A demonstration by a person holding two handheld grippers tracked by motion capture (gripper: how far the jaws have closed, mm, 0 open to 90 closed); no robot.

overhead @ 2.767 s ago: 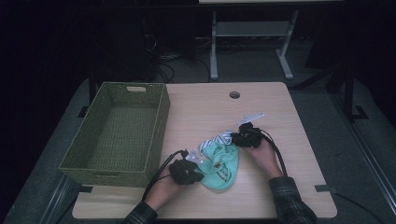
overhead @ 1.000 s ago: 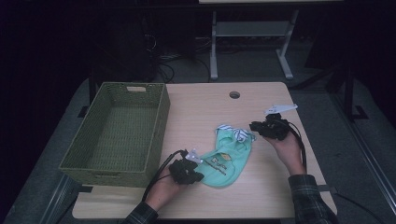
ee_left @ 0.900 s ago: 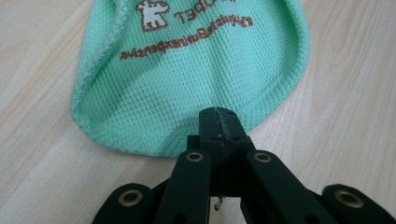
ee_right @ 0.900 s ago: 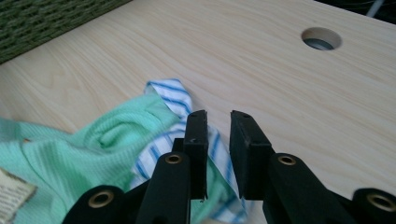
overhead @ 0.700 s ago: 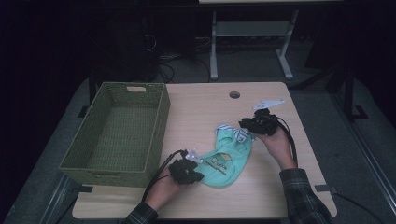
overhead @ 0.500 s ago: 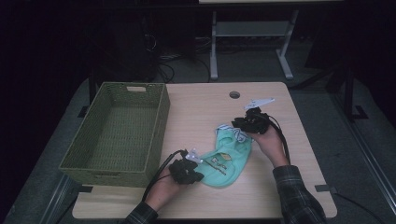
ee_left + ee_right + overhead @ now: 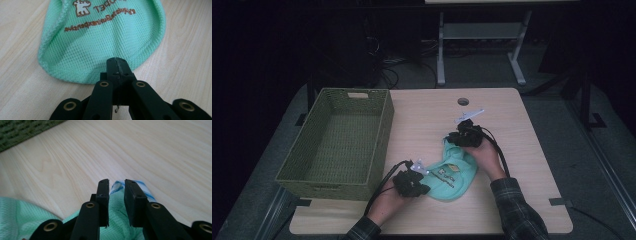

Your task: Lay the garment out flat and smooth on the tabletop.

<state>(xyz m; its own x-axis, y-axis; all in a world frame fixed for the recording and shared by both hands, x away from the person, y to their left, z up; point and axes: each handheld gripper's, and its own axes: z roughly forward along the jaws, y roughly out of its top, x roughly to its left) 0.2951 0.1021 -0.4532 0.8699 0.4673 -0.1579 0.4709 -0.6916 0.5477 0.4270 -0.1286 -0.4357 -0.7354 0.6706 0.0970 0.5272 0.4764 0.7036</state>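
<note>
A mint-green waffle-knit cloth (image 7: pixel 453 172) printed with a small brown cartoon animal and brown lettering lies on the pale wooden table (image 7: pixel 422 115), just right of the near corner of a rectangular olive-green woven basket (image 7: pixel 339 142). The left gripper (image 7: pixel 412 181) sits at the cloth's near-left edge, and in the left gripper view its two black jaws are pressed tight together on the hem of the cloth (image 7: pixel 105 37) — a firm pinch, with the fabric fanning away from the tips across the wood. The right gripper (image 7: pixel 466 136) rests at the cloth's far end, toward the middle of the table. In the right gripper view its jaws stand a little apart, having just been opening, with bunched green fabric (image 7: pixel 115 220) and a white edge with blue stripes (image 7: pixel 117 186) in the gap between them; whether the pads still press on that fold cannot be told. The basket's green weave (image 7: pixel 22 130) shows at the top left corner of that view.
</note>
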